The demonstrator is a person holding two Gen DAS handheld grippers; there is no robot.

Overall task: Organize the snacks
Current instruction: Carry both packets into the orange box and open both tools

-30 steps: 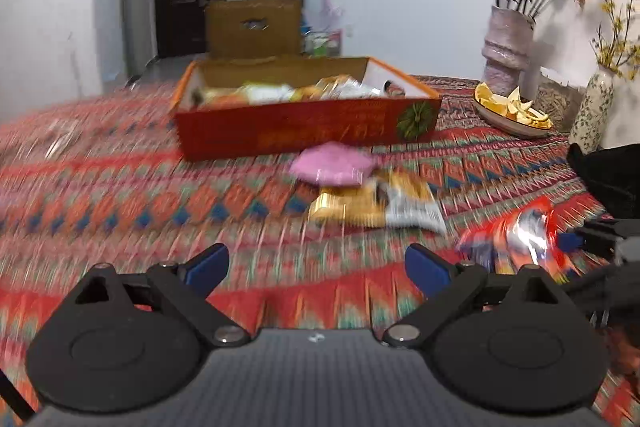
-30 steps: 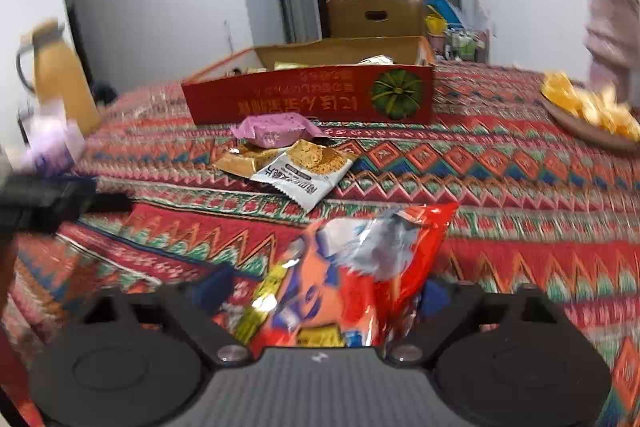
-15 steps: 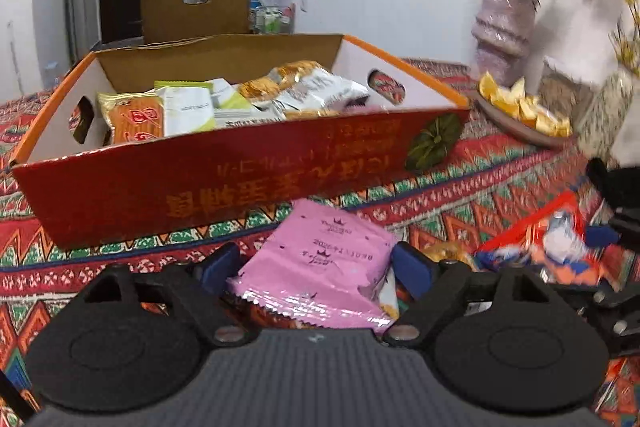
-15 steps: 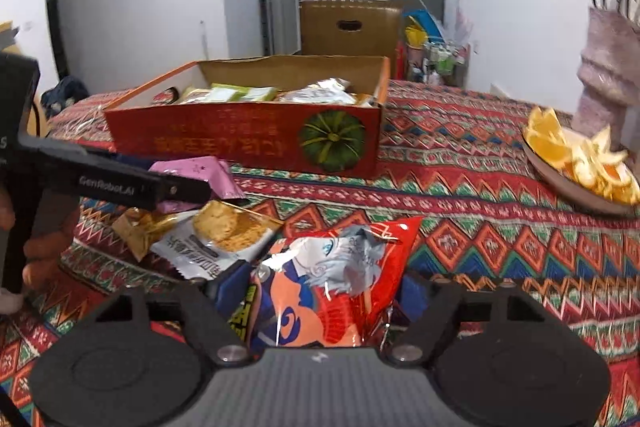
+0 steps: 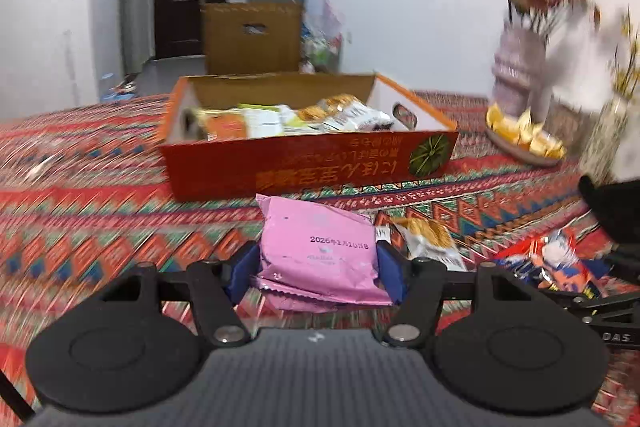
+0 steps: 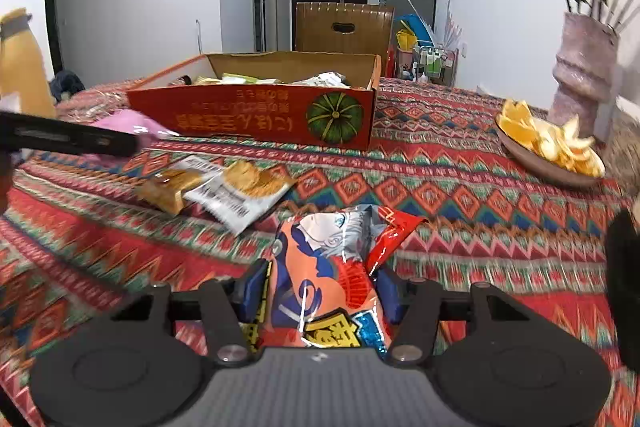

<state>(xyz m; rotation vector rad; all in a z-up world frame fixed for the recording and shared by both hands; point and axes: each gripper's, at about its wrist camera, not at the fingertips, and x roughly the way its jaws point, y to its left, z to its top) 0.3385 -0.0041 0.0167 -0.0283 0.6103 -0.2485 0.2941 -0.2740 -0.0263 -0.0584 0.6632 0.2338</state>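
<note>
Left gripper (image 5: 316,269): blue pads on both flanks of the pink packet (image 5: 318,247), jaws closing on it. The packet sits a little short of the red box's (image 5: 304,169) near wall, its far end lifted off the patterned tablecloth (image 5: 100,211).

Right gripper (image 6: 320,293): jaws closing on the orange-and-red cartoon bag (image 6: 328,271), pads pinching its lower half; the top corner sticks up free. It is further toward the near edge of the table than the pink one.

Two cracker packets (image 6: 224,189) lie loose on the cloth between both grippers and the box, overlapping. The box already holds a row of snacks (image 5: 296,117).

Risks, as I judge them:
- Both wrappers are slick, air-filled film; a squeeze on the puffed middle could let either one squirt out during the lift.
- The cartoon bag is held low, so its free top may flop and catch the box wall.
- The two grippers are close together (the left one's black arm crosses the right view's left side); heading for the box at once, they could knock each other.
- A plate of orange peel (image 6: 548,147) and a vase (image 6: 580,67) stand toward the table's right edge, within a wide swing.

Writing: pink packet, date "2026年1月10日". Box front: orange characters, upside down from here, beside a green pumpkin picture. Cartoon bag: yellow characters, partly hidden.
</note>
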